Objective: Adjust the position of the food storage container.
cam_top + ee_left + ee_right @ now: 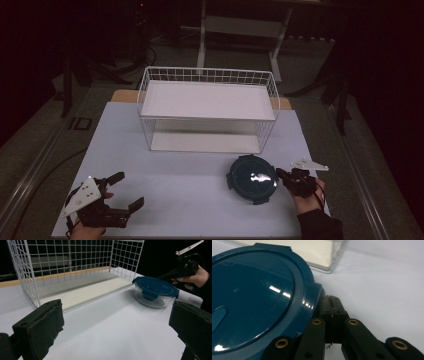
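Note:
A round glass container with a dark blue clip lid [251,178] [155,287] [254,297] stands on the white table at the front right. My right gripper [279,173] [332,302] is shut, its tips against the lid's right rim, and nothing shows between the jaws. It also appears, held by a hand, in the left gripper view [162,277]. My left gripper [129,189] [115,327] is wide open and empty at the front left, well apart from the container.
A white wire basket rack [210,75] [75,262] with two white shelf boards stands at the back middle of the table [190,190]; its lower board's corner [324,252] lies just behind the container. Dark floor and table legs surround it.

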Motion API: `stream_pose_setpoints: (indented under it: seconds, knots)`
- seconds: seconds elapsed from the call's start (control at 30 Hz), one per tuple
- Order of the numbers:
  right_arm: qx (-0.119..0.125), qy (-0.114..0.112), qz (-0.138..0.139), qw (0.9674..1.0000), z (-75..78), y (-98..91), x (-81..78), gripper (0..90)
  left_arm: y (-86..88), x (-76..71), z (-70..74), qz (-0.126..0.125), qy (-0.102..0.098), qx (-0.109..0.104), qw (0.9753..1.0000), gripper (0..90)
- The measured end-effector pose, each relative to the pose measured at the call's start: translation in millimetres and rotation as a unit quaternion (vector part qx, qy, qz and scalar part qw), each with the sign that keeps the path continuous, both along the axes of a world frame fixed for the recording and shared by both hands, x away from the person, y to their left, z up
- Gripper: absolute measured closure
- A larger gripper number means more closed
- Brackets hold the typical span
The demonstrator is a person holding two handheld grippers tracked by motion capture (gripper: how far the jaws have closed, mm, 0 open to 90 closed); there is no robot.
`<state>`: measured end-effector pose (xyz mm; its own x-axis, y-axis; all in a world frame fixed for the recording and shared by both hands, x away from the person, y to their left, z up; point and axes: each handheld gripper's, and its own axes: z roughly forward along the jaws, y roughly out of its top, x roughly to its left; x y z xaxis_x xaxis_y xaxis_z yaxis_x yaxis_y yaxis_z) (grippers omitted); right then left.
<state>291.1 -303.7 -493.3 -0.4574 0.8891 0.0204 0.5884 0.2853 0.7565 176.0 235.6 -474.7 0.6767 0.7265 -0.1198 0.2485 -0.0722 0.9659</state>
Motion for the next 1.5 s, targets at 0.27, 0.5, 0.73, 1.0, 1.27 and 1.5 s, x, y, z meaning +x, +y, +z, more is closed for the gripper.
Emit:
stream_pose_setpoints:
  seconds: [0.27,0.5,0.73,1.0,1.27,1.5]
  knots:
    - [0.000,0.009,0.052,0.9986,-0.3,35.7,-8.5,90.0,-1.6,0.3,-0.4,-0.004,0.000,0.005,1.0000,0.0]
    - [0.026,0.015,0.079,0.9965,-0.2,47.6,-11.5,90.0,-0.3,-0.5,-0.3,-0.005,-0.001,0.004,1.0000,0.0]
    - [0.029,0.014,0.085,0.9958,-0.8,55.8,-12.4,90.0,-3.1,1.2,-1.5,-0.008,0.003,0.007,0.9999,0.0]
    - [0.030,0.018,0.111,0.9932,-1.0,78.4,-7.4,90.0,-5.4,1.2,-2.5,-0.015,0.004,0.014,0.9998,0.0]
    - [0.035,0.023,0.139,0.9894,-2.2,99.9,-8.5,90.0,-6.1,0.9,-2.6,-0.017,0.004,0.016,0.9997,0.0]
    - [0.038,0.029,0.165,0.9852,-3.0,115.3,-11.8,90.0,-6.4,1.1,-3.1,-0.020,0.006,0.017,0.9996,0.0]
